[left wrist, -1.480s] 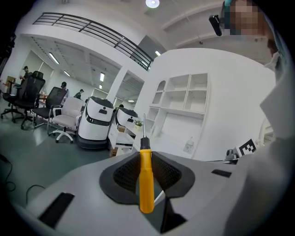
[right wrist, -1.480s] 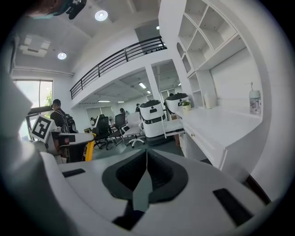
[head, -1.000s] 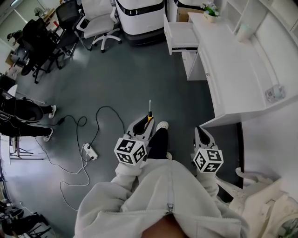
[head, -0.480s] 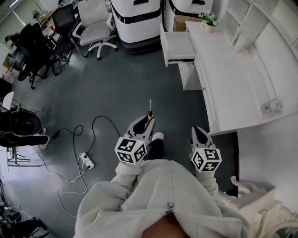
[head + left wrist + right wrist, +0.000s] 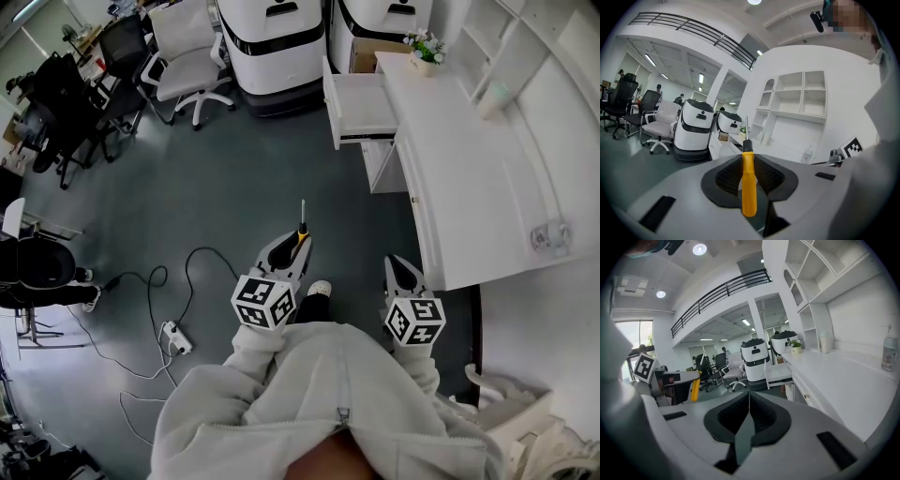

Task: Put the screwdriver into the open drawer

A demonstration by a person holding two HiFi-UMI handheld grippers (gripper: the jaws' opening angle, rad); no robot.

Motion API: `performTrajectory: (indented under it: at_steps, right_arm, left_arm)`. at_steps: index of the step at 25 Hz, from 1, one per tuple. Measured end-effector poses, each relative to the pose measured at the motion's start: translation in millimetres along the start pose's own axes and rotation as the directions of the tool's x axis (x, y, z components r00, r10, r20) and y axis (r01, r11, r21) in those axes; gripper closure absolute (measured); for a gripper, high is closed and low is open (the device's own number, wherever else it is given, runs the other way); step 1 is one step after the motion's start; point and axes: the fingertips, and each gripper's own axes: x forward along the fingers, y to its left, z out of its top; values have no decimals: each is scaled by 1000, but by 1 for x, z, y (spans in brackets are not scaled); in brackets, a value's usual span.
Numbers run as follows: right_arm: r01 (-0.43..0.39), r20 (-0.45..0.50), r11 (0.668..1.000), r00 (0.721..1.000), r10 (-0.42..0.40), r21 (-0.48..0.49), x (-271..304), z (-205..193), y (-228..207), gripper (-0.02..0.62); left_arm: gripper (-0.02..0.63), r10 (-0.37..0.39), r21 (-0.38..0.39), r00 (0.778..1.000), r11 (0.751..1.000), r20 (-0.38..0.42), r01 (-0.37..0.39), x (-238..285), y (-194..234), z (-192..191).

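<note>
L gripper (image 5: 299, 241) pinches the screwdriver (image 5: 748, 182): jaws closed onto the yellow handle, which sits upright in the slot between the dark pads. Handle butt lies back toward the gripper body. The black collar and thin metal shaft stick out fwd past the jaw tips, in line w/ the gripper.

R gripper (image 5: 397, 263) holds nothing; its jaws are pressed together, edges meeting in a thin line in the right gripper view. It's level w/ the L one, off to its right, well apart, w/ the person's shoe (image 5: 320, 289) on the floor between them.

Open drawer (image 5: 361, 105) is pulled out from the white desk (image 5: 469, 178), well ahead of both grippers: fwd and to the right of the L jaw tips, fwd and slightly left of the R ones. Screwdriver tip points roughly that way but is nowhere near it; only grey floor lies below the shaft.

Desk edge runs along the R gripper's right side, near it. Two white-and-black machines (image 5: 275, 33) stand beyond the drawer. Cable and power strip (image 5: 175, 335) lie on the floor to the L gripper's left.
</note>
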Motion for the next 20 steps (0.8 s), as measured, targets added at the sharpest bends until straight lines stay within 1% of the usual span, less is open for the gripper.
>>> performTrajectory:
  at_steps: [10,20]
  right_arm:
    - [15,-15,1000,1000,-15,-12,50,22,-2,561]
    - [45,7,999,999,-45,-12,102,47,-6,561]
  left_arm:
    - [518,-9,-5,1000,1000,5,9,35,40,21]
    - [518,-46,31,999,998,18,45,77,76,46]
